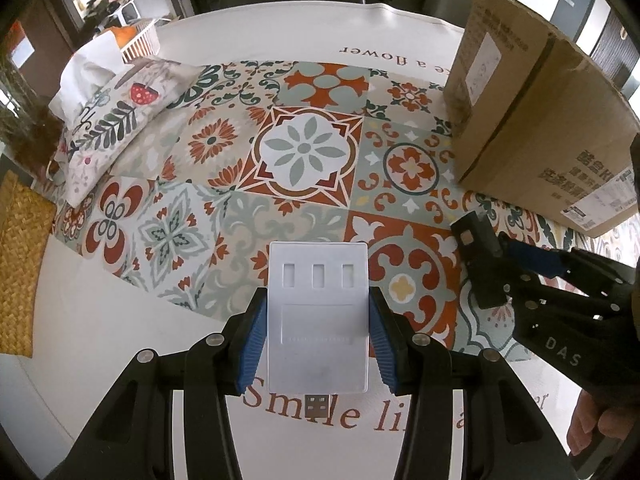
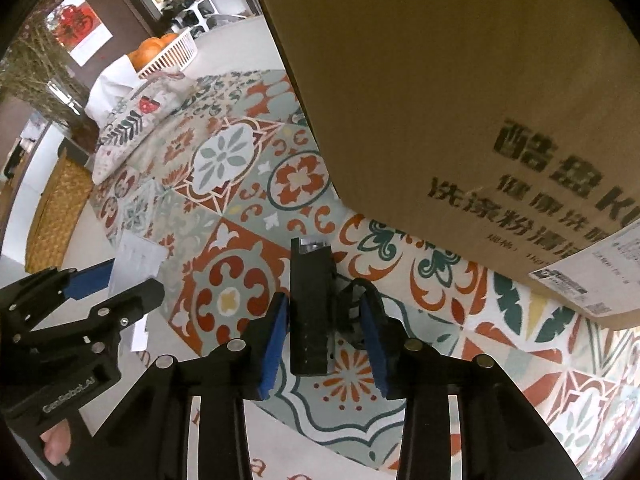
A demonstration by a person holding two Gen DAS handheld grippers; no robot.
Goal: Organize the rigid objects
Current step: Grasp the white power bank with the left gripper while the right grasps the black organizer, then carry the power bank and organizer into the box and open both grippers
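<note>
- The left gripper [image 1: 318, 344] is clamped on a white USB hub [image 1: 318, 320], blue pads pressed to both its long sides, its plug pointing back toward the camera, above the table.
- The right gripper [image 2: 324, 344] brackets a black rectangular block [image 2: 311, 308]. One pad is against the block's left side, while the other meets a dark attached part on its right. Whether the grip is firm cannot be told.
- Judgement: the step in hand is securing the black block. It would go best with the pads squared on the block's flat sides rather than on the protruding part, then a straight lift.
- A cardboard box [image 2: 460, 92] stands just ahead and to the right of the right gripper, so any lift needs clearance from its wall.
- The work surface is a round table under a patterned tile-print cloth [image 1: 304, 152] with printed lettering.
- Ahead and to the left of the left gripper sits a fabric-covered tissue box [image 1: 116, 120], with a white basket of oranges [image 2: 168, 54] beyond it.
- A woven mat [image 1: 20, 256] lies at the far left edge.
</note>
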